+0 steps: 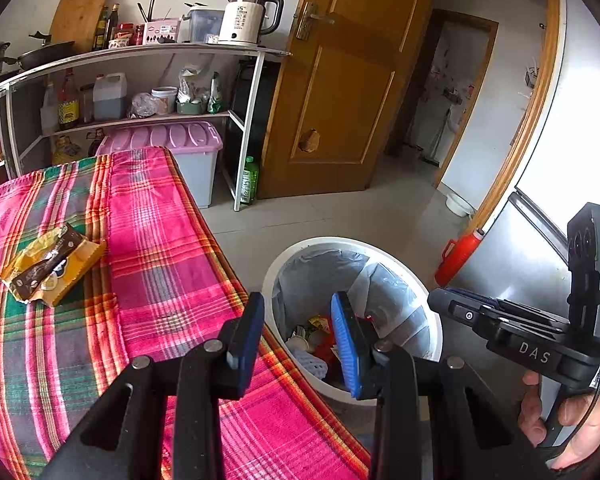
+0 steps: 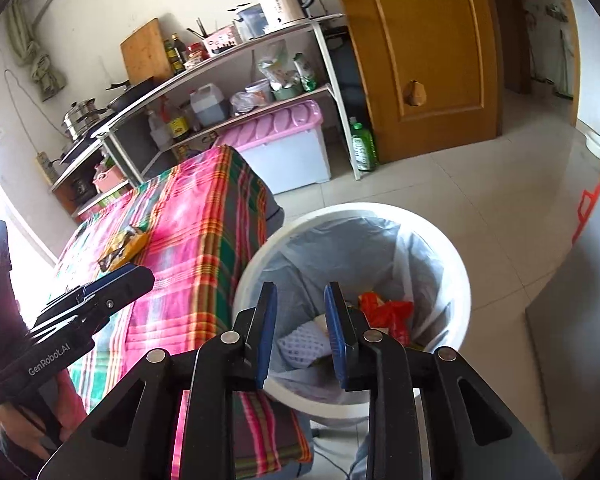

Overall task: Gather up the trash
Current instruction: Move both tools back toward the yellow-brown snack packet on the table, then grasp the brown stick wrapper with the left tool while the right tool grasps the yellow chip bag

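The surface point(image 1: 172, 264), draped in a pink, green and orange plaid cloth, is the biggest thing here and serves as the landmark. Behind its far end stands a white-framed shelf rack point(image 1: 140, 56) carrying a kettle point(image 1: 248, 16), bottles and jars, with a pink-lidded storage box point(image 1: 188, 140) on the floor under it. A brown wooden door point(image 1: 340, 92) stands open beyond the rack, to the right of the surface's far end.

Just beside the surface's right edge, on the tiled floor, sits the white trash bin point(image 1: 432, 292), lined with a pale plastic bag. Inside it lie a white foam net, a red plastic bag and other scraps. In the right wrist view the bin point(image 2: 464, 280) sits close against the hanging cloth.

On the surface, toward its left side and well apart from the bin, lies a crumpled yellow-and-brown snack wrapper point(image 1: 52, 264); it also shows small in the right wrist view point(image 2: 124, 246).

The left hand-held gripper point(image 1: 298, 334) hovers over the surface's right edge and the bin rim, its blue-padded jaws spread and holding nothing. The right hand-held gripper point(image 2: 300, 328) hangs above the bin's mouth, jaws likewise apart and empty. A small green bottle point(image 1: 249, 180) stands on the floor by the rack's leg.
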`<state>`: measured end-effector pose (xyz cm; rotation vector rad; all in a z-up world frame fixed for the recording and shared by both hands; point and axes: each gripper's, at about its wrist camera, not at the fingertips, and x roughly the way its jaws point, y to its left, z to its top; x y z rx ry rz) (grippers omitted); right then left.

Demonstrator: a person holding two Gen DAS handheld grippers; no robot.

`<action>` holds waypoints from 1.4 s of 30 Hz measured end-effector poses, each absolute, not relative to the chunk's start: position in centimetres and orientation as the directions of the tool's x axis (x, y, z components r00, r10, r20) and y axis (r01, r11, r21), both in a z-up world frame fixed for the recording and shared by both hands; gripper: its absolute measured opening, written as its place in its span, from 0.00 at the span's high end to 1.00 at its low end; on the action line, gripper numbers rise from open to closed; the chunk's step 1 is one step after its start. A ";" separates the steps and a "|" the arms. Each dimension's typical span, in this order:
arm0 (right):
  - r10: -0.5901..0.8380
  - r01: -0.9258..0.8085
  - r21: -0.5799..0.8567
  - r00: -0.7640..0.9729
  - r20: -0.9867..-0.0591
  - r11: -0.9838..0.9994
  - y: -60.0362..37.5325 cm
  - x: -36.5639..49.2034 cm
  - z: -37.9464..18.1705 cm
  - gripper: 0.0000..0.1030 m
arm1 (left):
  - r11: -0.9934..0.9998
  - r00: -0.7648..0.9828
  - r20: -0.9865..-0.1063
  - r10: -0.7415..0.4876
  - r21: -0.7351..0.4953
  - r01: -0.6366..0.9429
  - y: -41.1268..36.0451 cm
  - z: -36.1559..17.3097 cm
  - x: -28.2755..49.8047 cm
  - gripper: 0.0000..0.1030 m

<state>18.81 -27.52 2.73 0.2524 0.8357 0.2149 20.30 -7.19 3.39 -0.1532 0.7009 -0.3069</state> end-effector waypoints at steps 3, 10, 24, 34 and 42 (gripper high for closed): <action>0.303 -0.114 0.306 0.654 -0.693 0.945 -26.5 18.6 3.1 0.75 | 0.947 0.734 -0.601 -0.317 -0.241 0.212 -6.2 3.7 19.6 0.65; 0.354 -0.178 0.316 0.637 -0.685 0.932 -23.8 18.3 3.4 0.75 | 0.957 0.757 -0.591 -0.278 -0.240 0.164 -3.6 3.9 18.2 0.65; 0.463 -0.312 0.343 0.575 -0.674 0.886 -17.4 19.2 3.4 0.66 | 0.974 0.797 -0.585 -0.150 -0.227 0.016 4.4 3.8 16.8 0.65; 0.515 -0.369 0.364 0.529 -0.674 0.855 -12.9 21.5 3.2 0.66 | 0.979 0.807 -0.588 -0.057 -0.189 -0.069 9.7 3.8 17.9 0.65; 0.533 -0.391 0.371 0.495 -0.686 0.842 -10.3 23.8 2.6 0.66 | 0.983 0.782 -0.622 -0.043 -0.166 -0.078 12.5 2.6 20.8 0.65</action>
